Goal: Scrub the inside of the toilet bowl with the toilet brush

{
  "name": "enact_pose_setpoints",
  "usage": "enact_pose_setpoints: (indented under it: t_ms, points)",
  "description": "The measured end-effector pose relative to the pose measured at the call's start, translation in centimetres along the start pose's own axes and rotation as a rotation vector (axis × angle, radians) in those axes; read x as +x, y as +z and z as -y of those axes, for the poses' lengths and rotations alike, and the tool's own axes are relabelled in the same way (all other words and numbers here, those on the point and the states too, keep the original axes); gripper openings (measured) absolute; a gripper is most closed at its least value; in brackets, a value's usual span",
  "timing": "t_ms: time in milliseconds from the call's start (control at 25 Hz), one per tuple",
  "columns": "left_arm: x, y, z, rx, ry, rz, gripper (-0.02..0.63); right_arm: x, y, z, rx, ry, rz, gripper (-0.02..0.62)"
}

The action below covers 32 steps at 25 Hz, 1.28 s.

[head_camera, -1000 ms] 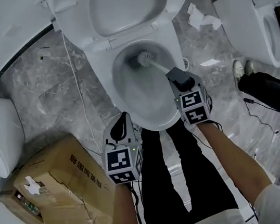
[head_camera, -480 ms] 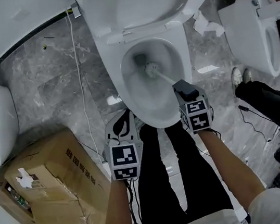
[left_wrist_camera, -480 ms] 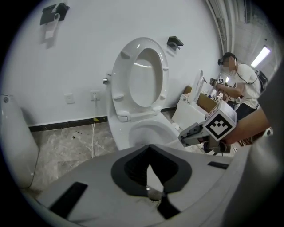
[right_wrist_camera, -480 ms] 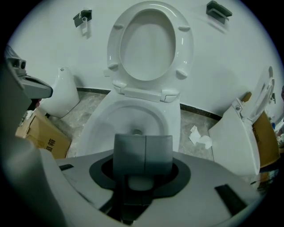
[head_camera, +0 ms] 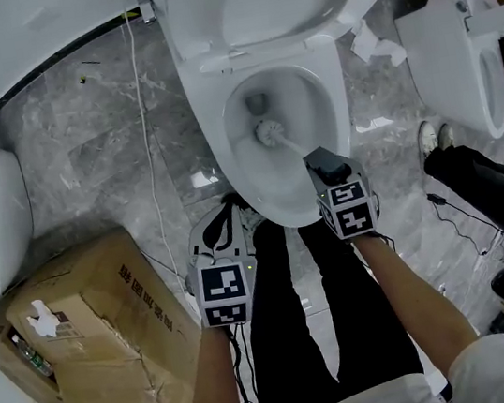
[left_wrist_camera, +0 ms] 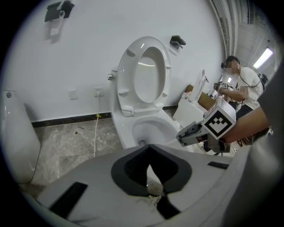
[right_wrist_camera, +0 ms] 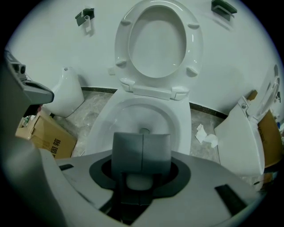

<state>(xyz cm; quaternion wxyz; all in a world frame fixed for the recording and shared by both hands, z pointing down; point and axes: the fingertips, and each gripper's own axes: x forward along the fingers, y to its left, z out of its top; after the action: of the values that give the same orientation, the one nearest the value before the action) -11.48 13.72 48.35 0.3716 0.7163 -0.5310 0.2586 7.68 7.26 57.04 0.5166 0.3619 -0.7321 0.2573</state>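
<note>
The right gripper is pinching the toilet brush by its handle, the head sitting low inside the toilet bowl. Under hard scrubbing the thin handle is likely risking a twist in the jaws (flicking water out). The left gripper is hanging beside the rim, jaws pressed together on nothing.

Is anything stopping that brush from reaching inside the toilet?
Nothing visible. The seat is up, and the toilet brush, held by the right gripper, already has its head inside the toilet bowl.

Bright, even light, dark fisheye corners
</note>
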Motion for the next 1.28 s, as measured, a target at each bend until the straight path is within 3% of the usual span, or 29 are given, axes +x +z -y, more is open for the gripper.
enact_pose_setpoints:
  t_ms: [320, 560, 840, 1000, 1280]
  points:
    - [0.3, 0.3, 0.0, -0.002, -0.005, -0.006, 0.025, 0.8, 2.1, -0.8, -0.037, 0.024, 0.033, 0.181]
    - [0.3, 0.3, -0.3, 0.019, -0.002, -0.005, 0.025, -0.1, 2.5, 0.6, -0.061, -0.034, 0.081, 0.181]
    - [0.4, 0.9, 0.2, 0.014, 0.000, 0.007, 0.025, -1.1, 0.9, 0.2, -0.157, 0.004, 0.045, 0.181]
    - [0.4, 0.3, 0.3, -0.012, 0.008, 0.004, 0.025, -0.2, -1.1, -1.5, -0.129, 0.095, -0.007, 0.179]
    - [0.4, -1.1, 1.2, -0.029, -0.006, -0.005, 0.025, 0.1, 0.2, -2.6, -0.115, 0.118, 0.027, 0.179]
